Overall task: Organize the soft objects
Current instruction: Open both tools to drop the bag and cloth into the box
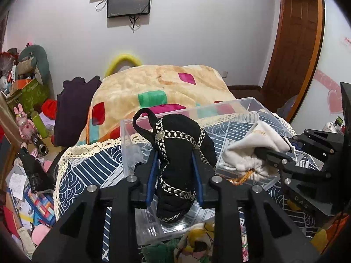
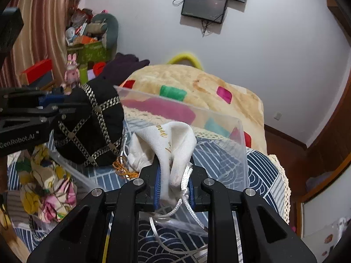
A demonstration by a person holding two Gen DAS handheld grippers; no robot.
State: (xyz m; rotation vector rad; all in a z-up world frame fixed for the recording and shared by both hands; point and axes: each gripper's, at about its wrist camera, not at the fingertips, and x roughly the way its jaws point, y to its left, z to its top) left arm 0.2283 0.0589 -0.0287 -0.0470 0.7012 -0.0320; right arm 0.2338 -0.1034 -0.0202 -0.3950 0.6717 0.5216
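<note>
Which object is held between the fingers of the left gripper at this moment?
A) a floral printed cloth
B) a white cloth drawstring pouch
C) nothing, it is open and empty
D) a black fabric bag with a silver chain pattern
D: in the left wrist view the left gripper is closed on the black fabric bag with a silver chain pattern, while the white cloth drawstring pouch sits in the right gripper, both above the clear plastic box.

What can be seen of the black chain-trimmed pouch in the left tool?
The black chain-trimmed pouch is a soft, dark fabric piece crossed by metallic chain bands joined at small round studs, with a thin black loop at its top. It stands roughly upright, pinched at its lower half between the blue-padded fingers of the left tool. It hangs over the clear plastic box, beside the white drawstring bag held in the right tool. Whether the two touch cannot be told.
</note>
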